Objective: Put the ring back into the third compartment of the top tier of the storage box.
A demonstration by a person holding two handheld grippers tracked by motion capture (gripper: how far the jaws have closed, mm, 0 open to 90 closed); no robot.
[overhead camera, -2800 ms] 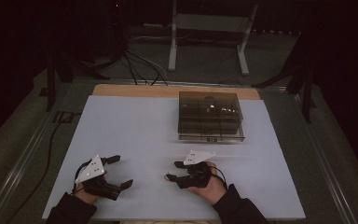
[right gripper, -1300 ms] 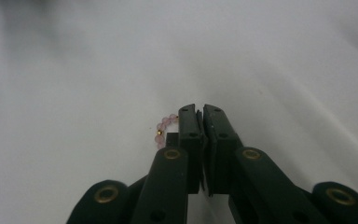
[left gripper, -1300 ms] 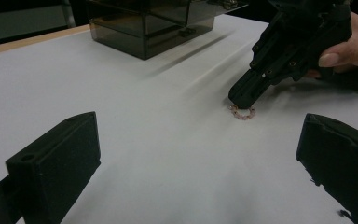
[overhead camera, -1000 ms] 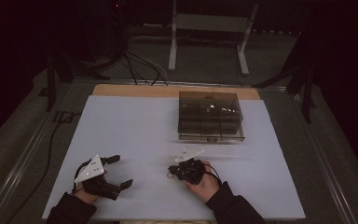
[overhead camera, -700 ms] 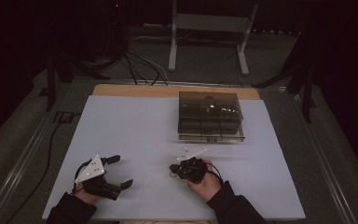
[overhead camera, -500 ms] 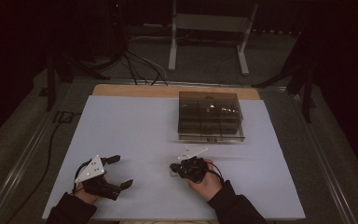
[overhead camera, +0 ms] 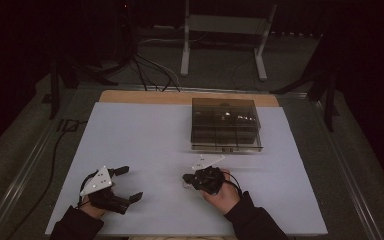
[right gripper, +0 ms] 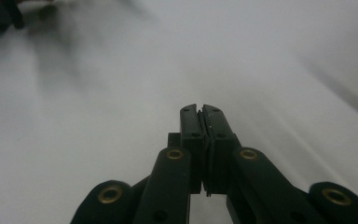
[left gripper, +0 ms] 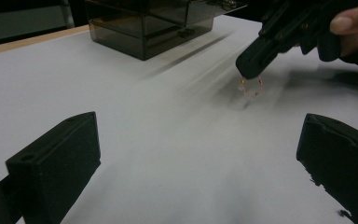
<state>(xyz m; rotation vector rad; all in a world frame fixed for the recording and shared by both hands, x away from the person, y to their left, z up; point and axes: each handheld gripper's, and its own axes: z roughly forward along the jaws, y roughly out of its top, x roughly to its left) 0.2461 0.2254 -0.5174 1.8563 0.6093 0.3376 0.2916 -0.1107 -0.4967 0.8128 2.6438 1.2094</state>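
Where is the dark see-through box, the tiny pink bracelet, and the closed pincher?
Dark see-through box (overhead camera: 224,124), high view, its lid.
Pink bead bracelet (left gripper: 251,88), left gripper view, its loop below the right gripper's tip.
Right gripper (right gripper: 201,111), right gripper view, fingertips.

- table (overhead camera: 145,145): pale grey-white sheet over the top, bare wood strip (overhead camera: 145,96) showing along the far edge
- smoky clear plastic box (overhead camera: 224,124) sits on the sheet, far right of centre, lid down, divided compartments inside, contents too dark to tell
- small ring of pinkish beads (left gripper: 251,88) lies flat on the sheet in the left gripper view, on the near half, well apart from the box
- table stands on dark grey floor (overhead camera: 360,165); cables (overhead camera: 150,70) and a white metal stand (overhead camera: 222,40) on the floor behind the table
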